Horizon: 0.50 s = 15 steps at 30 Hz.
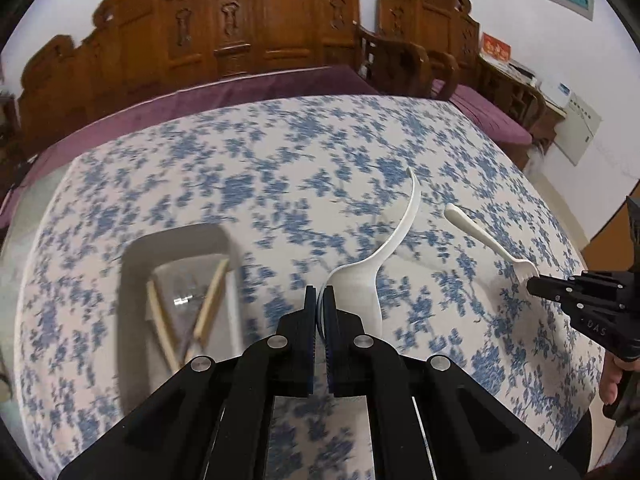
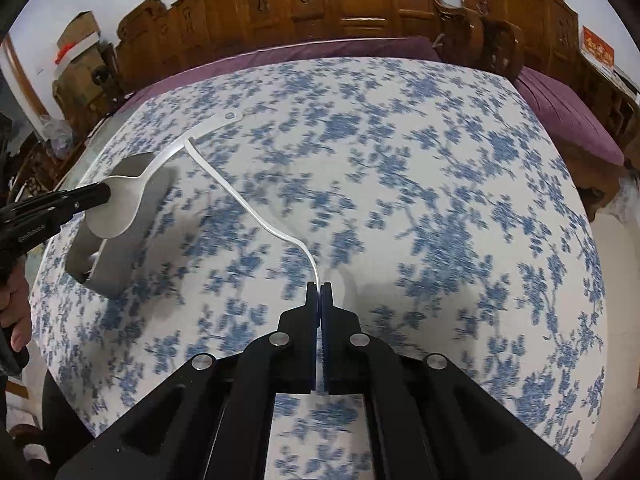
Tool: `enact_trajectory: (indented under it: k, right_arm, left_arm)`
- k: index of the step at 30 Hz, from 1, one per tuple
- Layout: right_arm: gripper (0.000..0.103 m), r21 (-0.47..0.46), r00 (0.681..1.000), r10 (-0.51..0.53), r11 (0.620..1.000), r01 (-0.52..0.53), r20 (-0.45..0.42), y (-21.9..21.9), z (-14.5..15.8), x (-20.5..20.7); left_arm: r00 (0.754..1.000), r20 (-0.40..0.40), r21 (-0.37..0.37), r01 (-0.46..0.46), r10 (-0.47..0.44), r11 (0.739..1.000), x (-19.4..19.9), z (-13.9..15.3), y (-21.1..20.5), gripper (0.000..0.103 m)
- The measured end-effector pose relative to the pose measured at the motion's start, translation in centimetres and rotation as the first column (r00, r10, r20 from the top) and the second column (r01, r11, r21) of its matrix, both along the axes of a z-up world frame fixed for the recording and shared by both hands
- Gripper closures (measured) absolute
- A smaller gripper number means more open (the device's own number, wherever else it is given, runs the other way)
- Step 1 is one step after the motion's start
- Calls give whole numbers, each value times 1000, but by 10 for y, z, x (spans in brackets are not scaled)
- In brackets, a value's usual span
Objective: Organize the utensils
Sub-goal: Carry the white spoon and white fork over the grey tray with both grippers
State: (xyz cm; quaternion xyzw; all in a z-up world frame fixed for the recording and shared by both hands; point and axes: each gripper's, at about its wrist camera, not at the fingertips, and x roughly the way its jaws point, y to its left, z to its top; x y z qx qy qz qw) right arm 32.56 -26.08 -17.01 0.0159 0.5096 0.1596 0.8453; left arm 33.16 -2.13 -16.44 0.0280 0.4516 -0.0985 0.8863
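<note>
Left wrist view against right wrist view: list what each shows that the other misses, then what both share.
Only the left wrist view shows the chopsticks lying inside the grey tray, and the fork's tines at the right gripper.

Only the right wrist view shows a cardboard box at the far left wall.

Both show the white spoon pinched by its bowl in the left gripper, the white fork held by the right gripper, the blue floral tablecloth and the carved wooden bench.
</note>
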Motion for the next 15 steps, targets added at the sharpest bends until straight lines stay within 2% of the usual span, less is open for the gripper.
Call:
enact_trajectory:
  k: [8, 15]
  right_arm:
    - [101, 15, 999, 51, 999, -52, 10, 49, 8, -5]
    - [101, 20, 995, 96, 995, -96, -7, 96, 5, -6]
  left_arm:
    - [995, 10, 11, -95, 94, 995, -21, 7, 59, 100]
    - [981, -21, 24, -193, 194, 981, -31, -7, 108, 100]
